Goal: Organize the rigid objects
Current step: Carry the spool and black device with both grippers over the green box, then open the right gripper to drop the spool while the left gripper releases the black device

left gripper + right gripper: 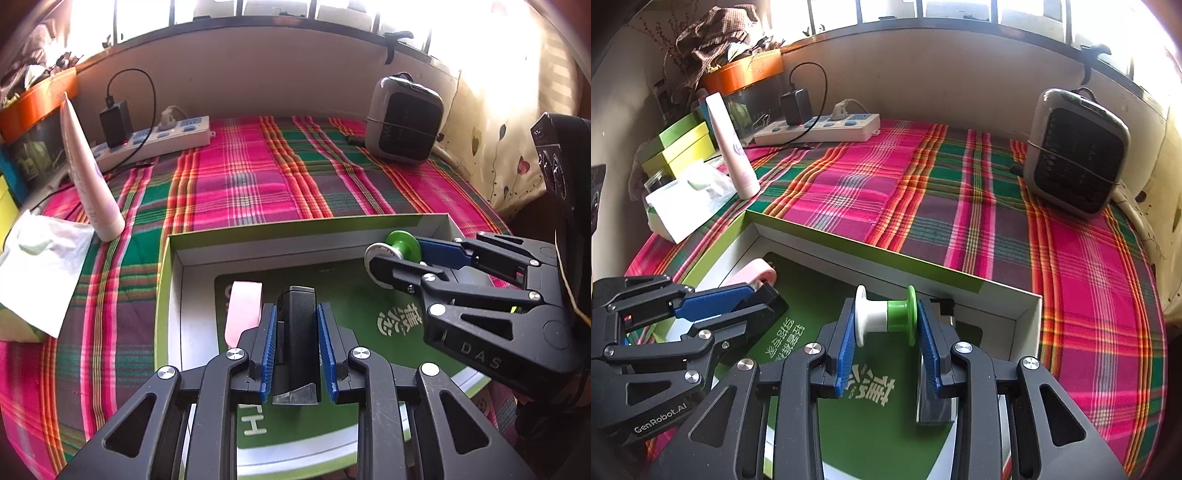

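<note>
Your box [173, 295] holds pink tape [243, 310] near its left wall. Left gripper [297, 347] brackets a black block [297, 332] inside; right gripper [886, 343] clamps a spool [886, 314] at the far-right corner. A heater [1075, 162] stands beyond.

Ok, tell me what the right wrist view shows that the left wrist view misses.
Only the right wrist view: a dark flat block lying in the box under the right gripper, and the yellow-green boxes at far left.
Only the left wrist view: the black object between the left gripper pads, with its clear wedge end.
Both: the green-and-white spool, pink tape roll, green-rimmed box, pink tube, power strip, grey heater.
</note>
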A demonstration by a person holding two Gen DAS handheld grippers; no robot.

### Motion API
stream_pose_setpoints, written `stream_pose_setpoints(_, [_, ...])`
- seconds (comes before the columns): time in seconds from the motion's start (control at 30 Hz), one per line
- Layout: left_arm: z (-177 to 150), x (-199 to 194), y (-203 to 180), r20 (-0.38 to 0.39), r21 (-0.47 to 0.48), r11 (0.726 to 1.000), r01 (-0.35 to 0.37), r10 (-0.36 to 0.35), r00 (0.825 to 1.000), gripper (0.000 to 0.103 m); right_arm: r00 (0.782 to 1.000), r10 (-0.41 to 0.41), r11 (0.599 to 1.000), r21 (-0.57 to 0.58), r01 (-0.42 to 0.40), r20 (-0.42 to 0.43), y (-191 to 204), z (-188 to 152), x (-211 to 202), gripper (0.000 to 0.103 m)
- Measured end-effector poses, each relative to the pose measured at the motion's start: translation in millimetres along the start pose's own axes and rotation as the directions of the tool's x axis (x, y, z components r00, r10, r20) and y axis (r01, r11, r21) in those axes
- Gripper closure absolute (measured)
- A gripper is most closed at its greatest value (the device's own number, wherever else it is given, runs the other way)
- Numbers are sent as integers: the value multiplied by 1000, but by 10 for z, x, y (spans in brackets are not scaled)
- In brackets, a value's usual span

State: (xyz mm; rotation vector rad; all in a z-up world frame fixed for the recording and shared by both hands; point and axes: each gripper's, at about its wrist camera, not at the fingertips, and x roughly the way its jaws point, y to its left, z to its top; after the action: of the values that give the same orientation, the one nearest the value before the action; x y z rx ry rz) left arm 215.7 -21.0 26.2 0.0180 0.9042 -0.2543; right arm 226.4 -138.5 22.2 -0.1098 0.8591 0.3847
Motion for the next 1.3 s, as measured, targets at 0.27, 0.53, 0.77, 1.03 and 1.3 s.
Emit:
stream_pose_setpoints(0.27, [53,67,45,2,-6,1000,-17,17,1000,82,1000,-7,1000,-15,6,-17,3,29,79,70])
stream_pose_setpoints(0.53, [40,113,46,-11,-13,1000,-8,8,1000,82,1000,-21,999,-26,20,-21,17,42,92,70])
stream_pose_setpoints(0.77, [34,115,47,-16,-14,1000,-8,8,1000,79,1000,-21,999,-32,20,-23,26,40,93,70])
stream_pose_setpoints(1.03, [3,61,32,-14,-18,1000,-2,2,1000,72,1000,-28,999,-30,28,-5,39,30,41,58])
stream_pose_setpoints(1.3, [-44,-83,-8,9,-16,1000,4,-4,1000,66,1000,-23,1000,-13,23,16,66,-11,-82,56])
